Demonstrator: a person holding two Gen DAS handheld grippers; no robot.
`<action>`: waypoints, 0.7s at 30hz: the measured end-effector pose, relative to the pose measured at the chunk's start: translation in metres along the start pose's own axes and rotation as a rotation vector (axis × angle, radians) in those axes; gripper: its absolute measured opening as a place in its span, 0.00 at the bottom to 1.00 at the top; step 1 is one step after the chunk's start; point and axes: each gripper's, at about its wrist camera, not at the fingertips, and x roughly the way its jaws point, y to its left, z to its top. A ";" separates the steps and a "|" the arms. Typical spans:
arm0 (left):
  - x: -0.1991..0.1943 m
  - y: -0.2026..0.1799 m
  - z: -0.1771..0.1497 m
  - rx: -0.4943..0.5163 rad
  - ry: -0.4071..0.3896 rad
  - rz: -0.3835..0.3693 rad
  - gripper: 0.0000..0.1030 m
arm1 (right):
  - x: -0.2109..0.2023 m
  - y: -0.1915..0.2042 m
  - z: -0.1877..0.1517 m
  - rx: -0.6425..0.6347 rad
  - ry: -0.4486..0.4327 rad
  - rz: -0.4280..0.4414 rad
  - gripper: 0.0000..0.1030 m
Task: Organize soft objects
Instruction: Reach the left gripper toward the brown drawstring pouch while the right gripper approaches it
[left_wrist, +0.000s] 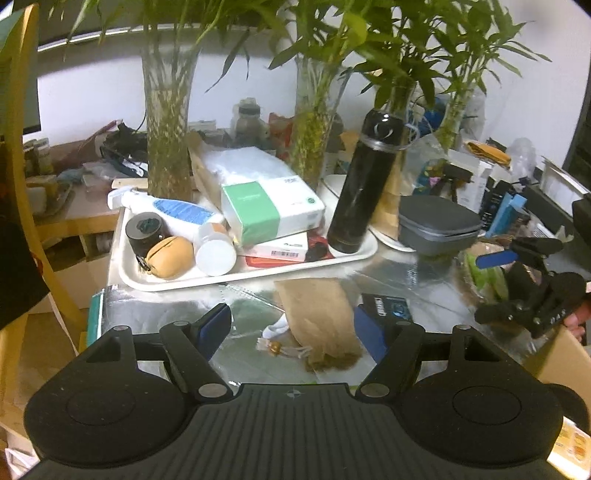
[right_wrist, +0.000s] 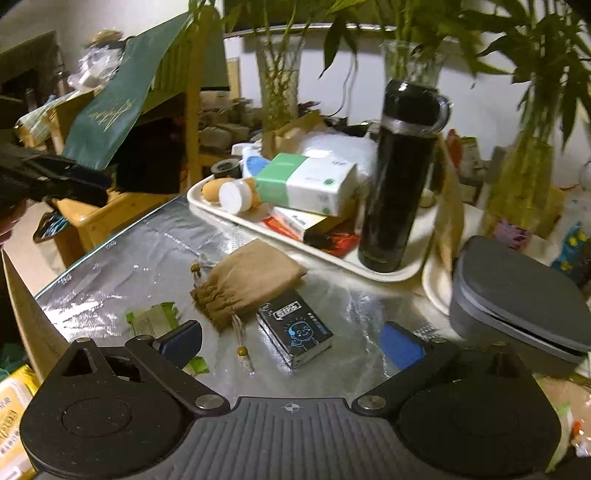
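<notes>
From my left wrist, my left gripper (left_wrist: 293, 330) sits nearest, its blue-padded fingers spread wide with nothing pinched. Between them on the silvery table cover (left_wrist: 406, 273) lies the brown drawstring pouch (left_wrist: 319, 319), its gathered mouth turned toward me. Just beside the pouch, at four o'clock from it, a small dark box (left_wrist: 386, 306) peeks out by my right-hand finger. At twelve o'clock stands the white tray (left_wrist: 155, 284), holding a black flask (left_wrist: 360, 186) upright, a green-and-white tissue pack (left_wrist: 271, 206) and a white bottle (left_wrist: 214, 245) lying on its side. At three o'clock my right gripper (left_wrist: 517, 273) hangs over the table edge; I cannot tell its spread from here.

From my right wrist, my right gripper's own fingers (right_wrist: 400, 345) are nearest, spread apart and empty. The pouch (right_wrist: 245, 278) lies at eleven o'clock ahead of them, cord trailing toward me, the dark box (right_wrist: 295, 338) touching its near side. A grey lidded case (right_wrist: 517, 299) sits at two o'clock; the tray (right_wrist: 388, 275) with the flask (right_wrist: 399, 177) is at twelve. My left gripper (right_wrist: 74, 181) shows at nine o'clock.
</notes>
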 end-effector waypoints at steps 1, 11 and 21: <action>0.005 0.002 0.000 -0.002 0.003 -0.001 0.71 | 0.005 0.000 0.000 -0.009 0.005 0.001 0.96; 0.048 0.014 -0.015 -0.036 0.050 -0.022 0.71 | 0.054 -0.007 -0.004 -0.089 0.065 -0.010 0.82; 0.078 0.007 -0.023 0.035 0.104 -0.083 0.70 | 0.097 -0.005 -0.002 -0.125 0.110 0.031 0.71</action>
